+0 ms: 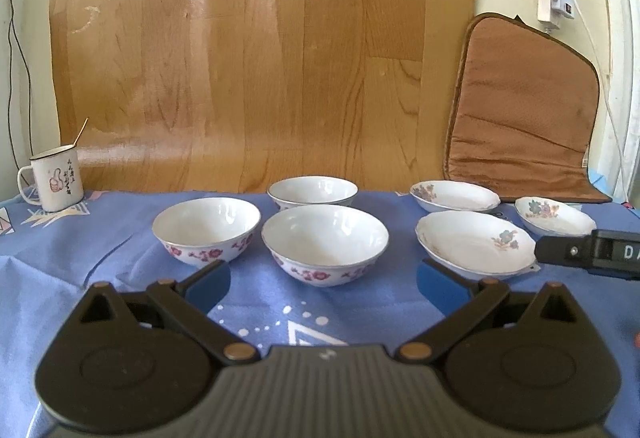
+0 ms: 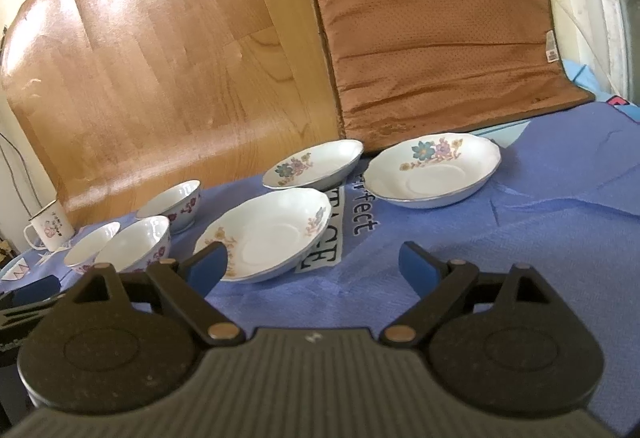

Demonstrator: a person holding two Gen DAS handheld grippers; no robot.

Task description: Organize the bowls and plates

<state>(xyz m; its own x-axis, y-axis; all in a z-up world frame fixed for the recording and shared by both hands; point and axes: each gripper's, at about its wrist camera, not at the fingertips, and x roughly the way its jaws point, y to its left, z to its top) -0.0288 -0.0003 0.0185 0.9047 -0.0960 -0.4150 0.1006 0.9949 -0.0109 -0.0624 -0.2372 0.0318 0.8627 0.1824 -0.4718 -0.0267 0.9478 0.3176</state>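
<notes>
Both of my grippers hover low over the bench, which is covered by a blue cloth [image 1: 120, 250]. Left gripper [image 1: 323, 284]: jaws spread wide, nothing between them. Right gripper [image 2: 313, 266]: jaws equally wide, also empty. Landmark is the near bowl [image 1: 325, 244], which sits just ahead of my left jaws. A second bowl [image 1: 206, 228] stands just left of it, and a third bowl [image 1: 312, 191] just behind it; all three are upright, white with purple flowers outside, and apart from each other as far as I can tell. Right of the near bowl are three shallow flowered plates: near plate [image 1: 476, 246] beside it, a back plate [image 1: 455, 196] behind that, and a far plate [image 1: 554, 216] farthest right. None are stacked. In the right view my left pad overlaps the near plate [image 2: 264, 234]; contact cannot be judged. An enamel mug [image 1: 52, 180] stands well left of the bowls. A brown cushion [image 2: 432, 30] leans behind the plates.
</notes>
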